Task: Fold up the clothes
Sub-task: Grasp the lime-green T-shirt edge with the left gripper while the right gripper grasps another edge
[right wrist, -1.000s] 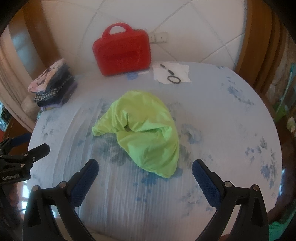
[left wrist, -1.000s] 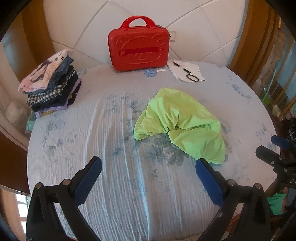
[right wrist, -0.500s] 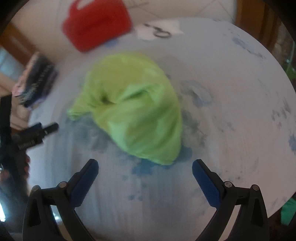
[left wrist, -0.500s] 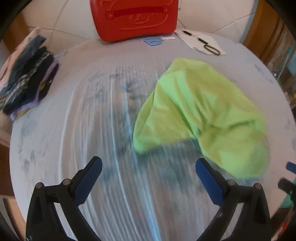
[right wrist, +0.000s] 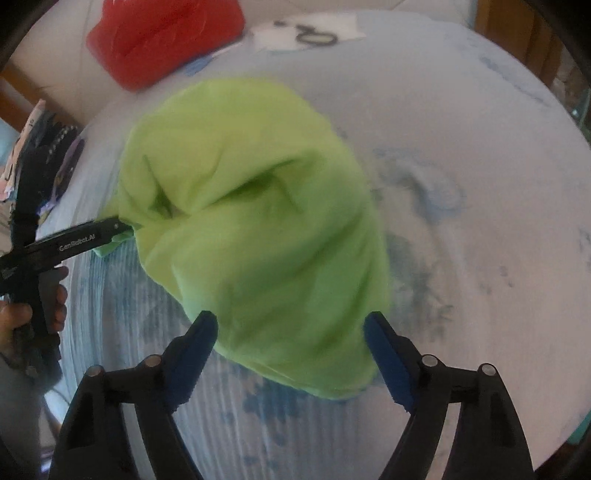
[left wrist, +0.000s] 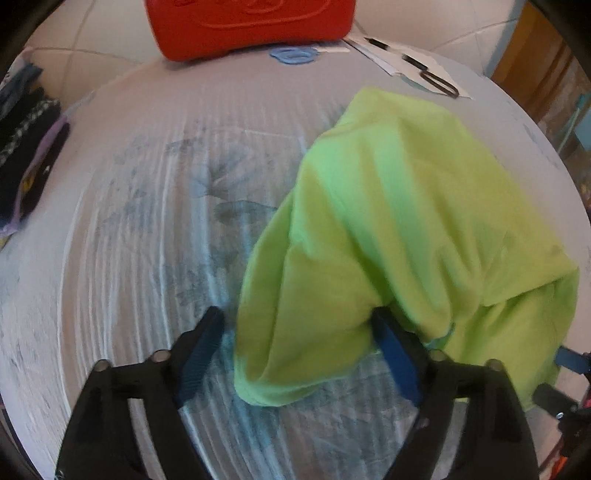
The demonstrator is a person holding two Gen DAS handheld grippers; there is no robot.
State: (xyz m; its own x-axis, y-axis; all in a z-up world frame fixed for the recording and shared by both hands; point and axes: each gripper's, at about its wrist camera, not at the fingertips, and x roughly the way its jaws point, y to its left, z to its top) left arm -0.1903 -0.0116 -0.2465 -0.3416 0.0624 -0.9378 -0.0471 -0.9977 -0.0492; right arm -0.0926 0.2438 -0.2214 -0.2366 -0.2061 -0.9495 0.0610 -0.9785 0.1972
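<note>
A crumpled lime-green garment [left wrist: 399, 221] lies unfolded on the round table [left wrist: 140, 221], which is covered in a pale blue floral cloth. The left gripper [left wrist: 301, 354] stands wide, its jaws straddling the garment's near left lobe; the right gripper [right wrist: 291, 354] is likewise wide, its jaws either side of the near right edge. Neither has closed on fabric. Risk, by judgement: the cloth is bunched in several layers, so a closure here may pinch more than one layer, or catch the tablecloth beneath, and the garment would then lift as a wad rather than spread. Both frames are motion-blurred, so exact contact cannot be confirmed. The left wrist view shows a red case [left wrist: 251, 26], a blue ring-shaped item [left wrist: 293, 55] and papers with a pen [left wrist: 410, 62] at the far edge in detail. The right wrist view alone shows the left gripper from the side, a hand [right wrist: 22, 314] on its handle and a stack of folded clothes [right wrist: 40, 155].
</note>
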